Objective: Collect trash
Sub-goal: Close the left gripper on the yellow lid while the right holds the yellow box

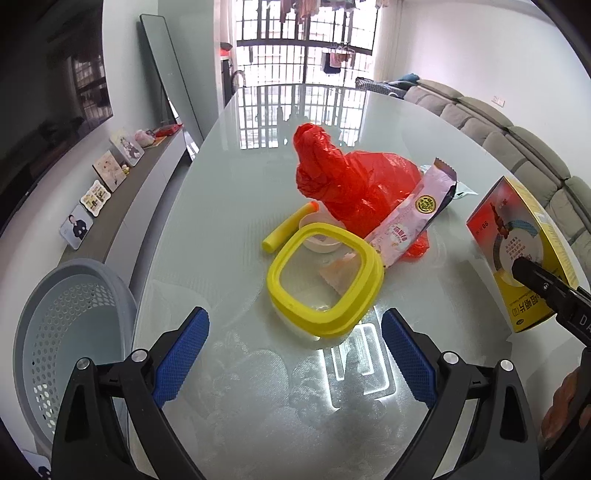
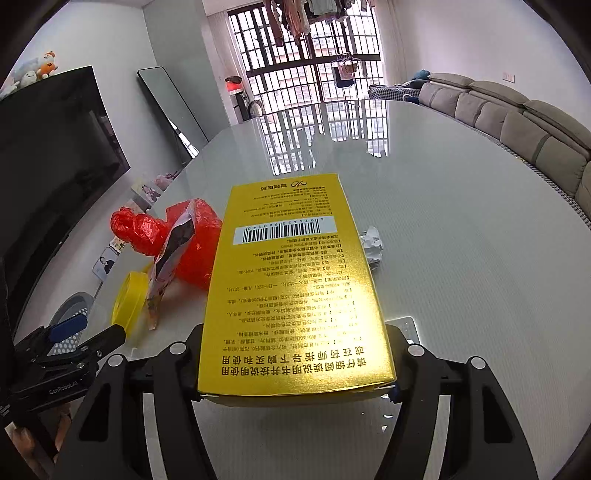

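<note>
Right wrist view: right tongs point(image 2: 295, 373) clamp gold box point(image 2: 291, 280), pads hidden; left tongs point(image 1: 295, 332) spread, empty.

Lidded container point(image 1: 325, 280) before bag point(image 1: 354, 184); wrapper point(image 1: 410, 214) leaning between; basket point(image 1: 70, 332) left of table point(image 1: 258, 387).

This was a home living room. A long grey sectional sofa point(image 2: 517, 122) ran along the wall past the right edge of the glossy surface point(image 2: 443, 240), and a large dark television point(image 2: 55, 155) hung on the opposite wall above a low console point(image 1: 122, 206) lined with framed photos point(image 1: 109, 170). Beyond the surface's far edge, laundry point(image 2: 295, 18) hung before a barred balcony window point(image 2: 306, 66), and a tall mirror point(image 1: 170, 85) leaned against the wall.
</note>
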A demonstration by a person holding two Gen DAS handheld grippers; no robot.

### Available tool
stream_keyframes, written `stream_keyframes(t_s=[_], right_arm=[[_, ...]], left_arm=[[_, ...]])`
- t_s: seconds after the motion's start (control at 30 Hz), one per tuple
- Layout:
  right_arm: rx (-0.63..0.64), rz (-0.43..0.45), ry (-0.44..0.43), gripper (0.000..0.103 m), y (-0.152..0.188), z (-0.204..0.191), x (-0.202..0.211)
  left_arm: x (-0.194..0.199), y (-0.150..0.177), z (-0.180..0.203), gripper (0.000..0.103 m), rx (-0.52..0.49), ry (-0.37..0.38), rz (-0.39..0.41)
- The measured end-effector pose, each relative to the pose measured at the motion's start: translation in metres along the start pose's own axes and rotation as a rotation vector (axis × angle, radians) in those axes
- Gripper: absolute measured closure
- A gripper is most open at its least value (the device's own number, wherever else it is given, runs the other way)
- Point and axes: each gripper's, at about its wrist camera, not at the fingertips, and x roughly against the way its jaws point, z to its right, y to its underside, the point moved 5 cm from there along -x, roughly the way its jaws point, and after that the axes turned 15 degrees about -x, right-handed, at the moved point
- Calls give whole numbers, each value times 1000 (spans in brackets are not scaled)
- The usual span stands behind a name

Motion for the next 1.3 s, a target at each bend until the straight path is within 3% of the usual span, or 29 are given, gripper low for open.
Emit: stream_keyframes(t_s=[0.47,0.53,0.63,0.87,1.3], right_arm=[[-50,-36,-59,39,5,10,-7],[-53,-41,-60,39,5,10,-8],[-57,-45,-62,39,4,11,-9],[-55,-50,-63,39,4,13,-8],[-43,-22,-75,39,8,11,7]], left_arm=[[-31,-19,-9,11,-60,77,-24],[-34,-19,-9,15,-62,97,-25],[-40,-18,-7,29,-61,124,-38],[-36,-13,-8,31,-54,113,-36],[5,0,-1,31,-49,2,-5]])
